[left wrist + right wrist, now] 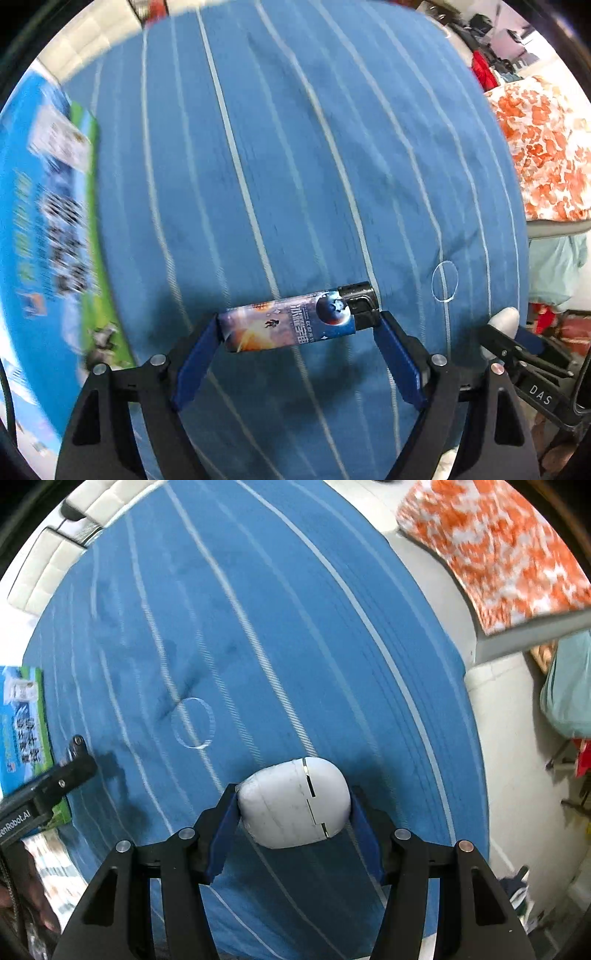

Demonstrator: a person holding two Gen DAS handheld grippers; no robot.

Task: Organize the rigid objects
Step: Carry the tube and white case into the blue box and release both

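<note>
The left gripper [299, 325] holds a printed, space-patterned lighter with a black cap [295, 322] crosswise between its blue fingers [195, 365], above the blue, white-striped bedsheet [280, 155]. The right gripper [293, 805] clamps a white, rounded plastic case [293, 805] over the same sheet. A thin clear ring [192, 722] lies on the sheet. At the left edge, a blue-and-green printed box [40, 229] is blurred, its text unreadable, and partly cut off.

Left hand-held gripper [298, 325] clamped on lighter [295, 320]; right hand-held gripper [293, 806] clamped on white case [293, 803].
</note>
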